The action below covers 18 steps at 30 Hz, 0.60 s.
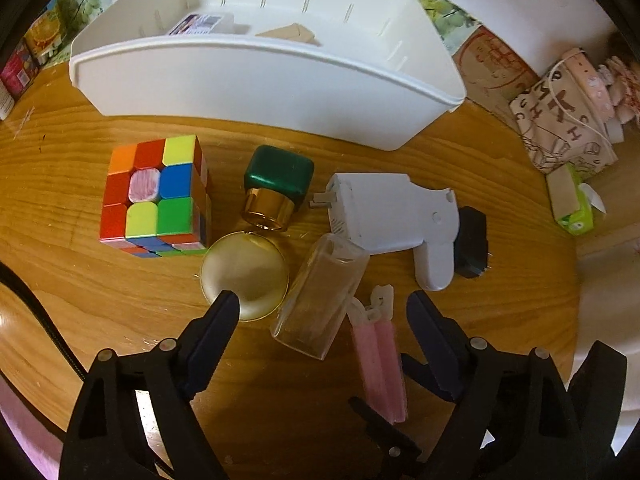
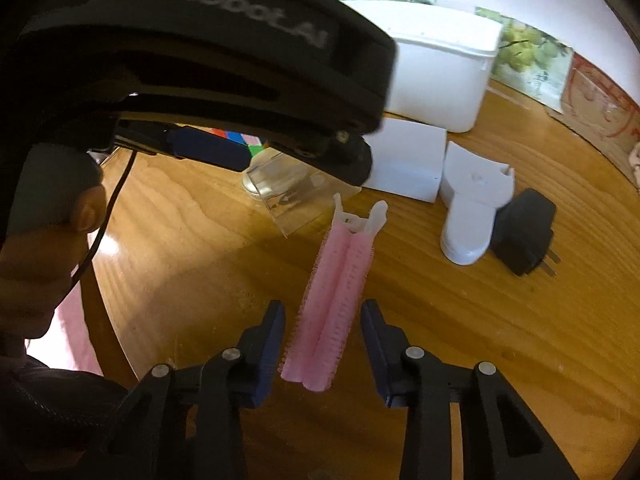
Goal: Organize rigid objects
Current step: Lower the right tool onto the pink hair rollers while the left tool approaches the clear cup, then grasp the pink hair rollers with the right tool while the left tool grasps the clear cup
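Home setting, wooden table, puzzle cube, hair roller

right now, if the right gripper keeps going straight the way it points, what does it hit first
Most likely the pink hair roller, which lies on the table between the right gripper's open jaws with gaps either side. Depth is unclear, so the fingertips may meet the wooden table beside it.

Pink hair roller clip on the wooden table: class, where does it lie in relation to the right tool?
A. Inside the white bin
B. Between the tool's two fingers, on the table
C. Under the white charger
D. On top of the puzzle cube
B: in the right wrist view the pink hair roller clip lies on the wooden table between the fingers of the right tool, with a gap visible on each side.
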Tool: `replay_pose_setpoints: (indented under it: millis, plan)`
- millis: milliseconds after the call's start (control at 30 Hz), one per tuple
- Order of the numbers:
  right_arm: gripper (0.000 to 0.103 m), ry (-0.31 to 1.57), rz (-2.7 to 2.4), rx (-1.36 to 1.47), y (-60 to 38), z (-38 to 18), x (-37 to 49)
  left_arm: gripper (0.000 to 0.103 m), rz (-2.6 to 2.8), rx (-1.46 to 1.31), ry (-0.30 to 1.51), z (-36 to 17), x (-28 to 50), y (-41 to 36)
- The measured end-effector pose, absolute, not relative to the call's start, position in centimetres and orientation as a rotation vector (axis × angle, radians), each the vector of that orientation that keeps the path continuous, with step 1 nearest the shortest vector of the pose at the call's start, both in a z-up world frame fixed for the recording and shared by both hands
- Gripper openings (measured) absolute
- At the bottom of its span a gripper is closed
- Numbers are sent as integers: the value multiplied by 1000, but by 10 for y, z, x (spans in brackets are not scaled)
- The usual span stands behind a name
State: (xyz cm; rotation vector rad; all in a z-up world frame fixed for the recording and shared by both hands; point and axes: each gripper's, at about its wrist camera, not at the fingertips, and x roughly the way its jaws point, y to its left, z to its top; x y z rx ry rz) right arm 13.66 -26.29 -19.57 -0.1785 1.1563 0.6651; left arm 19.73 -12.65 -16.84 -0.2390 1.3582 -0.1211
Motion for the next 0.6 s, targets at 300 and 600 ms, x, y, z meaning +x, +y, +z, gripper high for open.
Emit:
replay_pose_setpoints:
  millis: [300, 600]
  plan:
    - [34, 1153, 744, -200, -262, -200, 150, 68, -56, -261, 1384, -177, 205, -127]
    - [29, 1188, 763, -211, -261, -202, 164, 41, -41, -296, 1378, -177, 211, -127]
